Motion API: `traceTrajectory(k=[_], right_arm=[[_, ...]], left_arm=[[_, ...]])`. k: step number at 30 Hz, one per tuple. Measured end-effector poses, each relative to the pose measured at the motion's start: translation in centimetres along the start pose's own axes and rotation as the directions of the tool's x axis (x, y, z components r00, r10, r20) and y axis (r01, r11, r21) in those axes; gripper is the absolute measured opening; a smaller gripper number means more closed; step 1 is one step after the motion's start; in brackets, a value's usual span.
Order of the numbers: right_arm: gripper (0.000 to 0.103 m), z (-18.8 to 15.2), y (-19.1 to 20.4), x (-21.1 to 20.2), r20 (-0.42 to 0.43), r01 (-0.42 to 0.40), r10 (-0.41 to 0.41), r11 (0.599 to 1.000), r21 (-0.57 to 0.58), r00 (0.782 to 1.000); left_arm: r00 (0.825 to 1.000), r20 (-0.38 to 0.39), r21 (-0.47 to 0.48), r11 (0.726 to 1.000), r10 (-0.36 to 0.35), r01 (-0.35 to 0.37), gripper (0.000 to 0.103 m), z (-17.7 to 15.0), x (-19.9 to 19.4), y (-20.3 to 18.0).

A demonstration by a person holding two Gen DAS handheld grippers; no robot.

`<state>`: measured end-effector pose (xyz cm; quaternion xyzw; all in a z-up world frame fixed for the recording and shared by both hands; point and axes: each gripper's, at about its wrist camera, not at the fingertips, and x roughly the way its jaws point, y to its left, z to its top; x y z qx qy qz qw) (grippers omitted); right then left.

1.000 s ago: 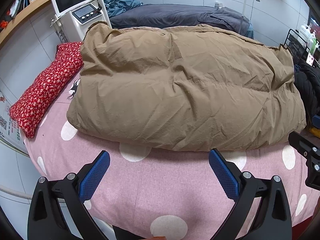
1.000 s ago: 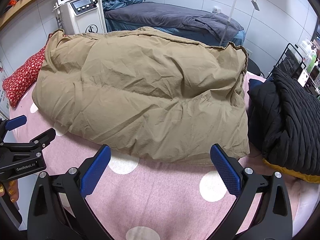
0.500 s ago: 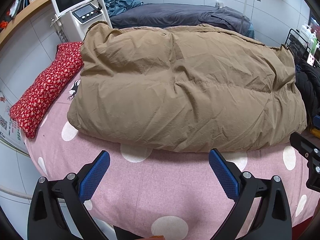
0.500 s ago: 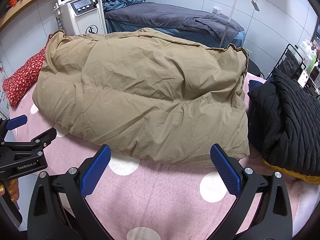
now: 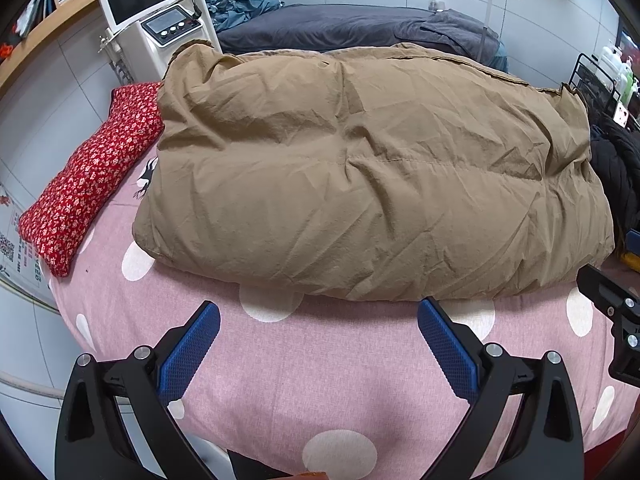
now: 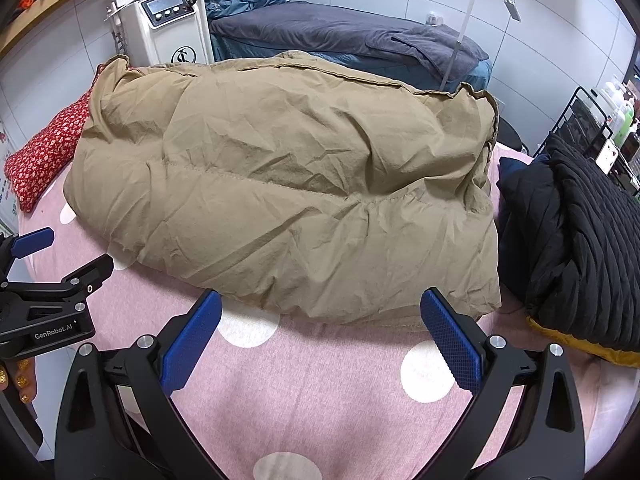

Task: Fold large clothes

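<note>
A tan puffer coat (image 5: 360,176) is lying folded across the pink dotted bed (image 5: 320,380), just beyond the left hand-held gripper (image 5: 319,330) and right hand-held gripper (image 6: 321,326), both gaping apart, gripping nothing. A black quilted garment (image 6: 580,240) is sitting beside it, a red floral pillow (image 5: 92,176) opposite.

One tan coat (image 5: 368,176), one black coat (image 6: 576,232), two claws (image 5: 319,340).

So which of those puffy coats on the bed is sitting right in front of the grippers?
The tan down coat, spread centrally on the pink polka-dot sheet; the black quilted one lies off to the right.
</note>
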<state>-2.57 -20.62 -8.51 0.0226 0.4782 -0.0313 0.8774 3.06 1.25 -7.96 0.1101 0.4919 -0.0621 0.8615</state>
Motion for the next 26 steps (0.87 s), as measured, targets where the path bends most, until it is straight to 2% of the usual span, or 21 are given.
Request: traceTrajectory(k=[26], right_arm=[[0.098,-0.25,0.07,0.38,-0.017,0.002,-0.002,1.000,-0.002,1.000]], left_arm=[[1.000,-0.016,-0.005,1.000,0.001,-0.001,0.097,-0.07,0.09,0.04]])
